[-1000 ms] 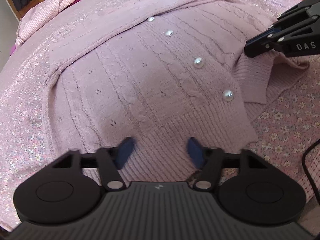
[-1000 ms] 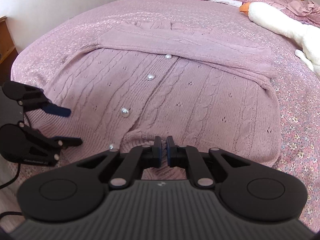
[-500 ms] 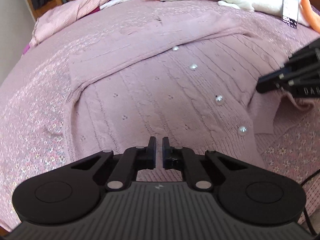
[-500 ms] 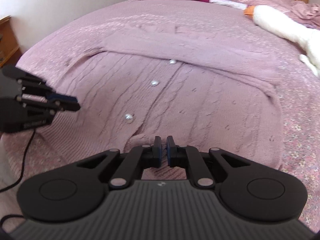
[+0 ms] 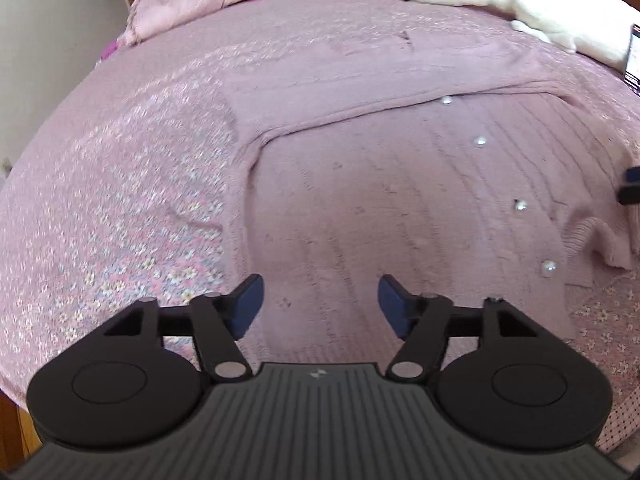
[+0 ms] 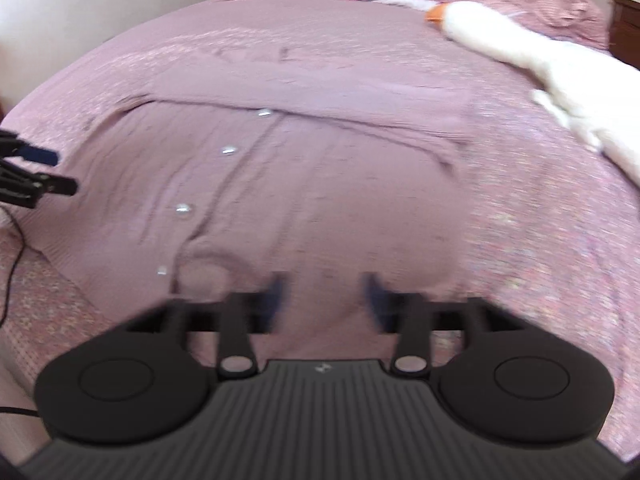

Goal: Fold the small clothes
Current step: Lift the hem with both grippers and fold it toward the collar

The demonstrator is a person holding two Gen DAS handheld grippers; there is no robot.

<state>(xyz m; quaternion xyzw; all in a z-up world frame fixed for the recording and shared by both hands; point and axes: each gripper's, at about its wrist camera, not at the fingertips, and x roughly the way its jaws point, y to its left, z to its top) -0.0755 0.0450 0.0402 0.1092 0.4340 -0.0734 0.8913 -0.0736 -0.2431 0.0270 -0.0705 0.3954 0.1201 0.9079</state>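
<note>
A pink cable-knit cardigan (image 5: pixel 380 184) with pearl buttons (image 5: pixel 520 205) lies flat on the bed, sleeves folded across its top; it fills the middle of the right wrist view too (image 6: pixel 320 184). My left gripper (image 5: pixel 320 304) hovers open over the cardigan's lower left part, nothing between its blue pads (image 5: pixel 248 304). Over the lower right part, my right gripper (image 6: pixel 322 294) is open and blurred. A small bump of hem (image 6: pixel 208 272) sits left of it. In the right wrist view the left gripper (image 6: pixel 44 172) shows at the left edge.
The bed carries a pink floral cover (image 5: pixel 120 208). A white plush goose (image 5: pixel 500 4) with an orange beak lies at the far right, and a pink quilt (image 5: pixel 224 0) is bunched at the head. A black cable (image 6: pixel 12 248) hangs at the bed's left edge.
Both grippers let go of the cardigan's hem and opened. The hem dropped back onto the bed, and both cameras pulled up and back.
</note>
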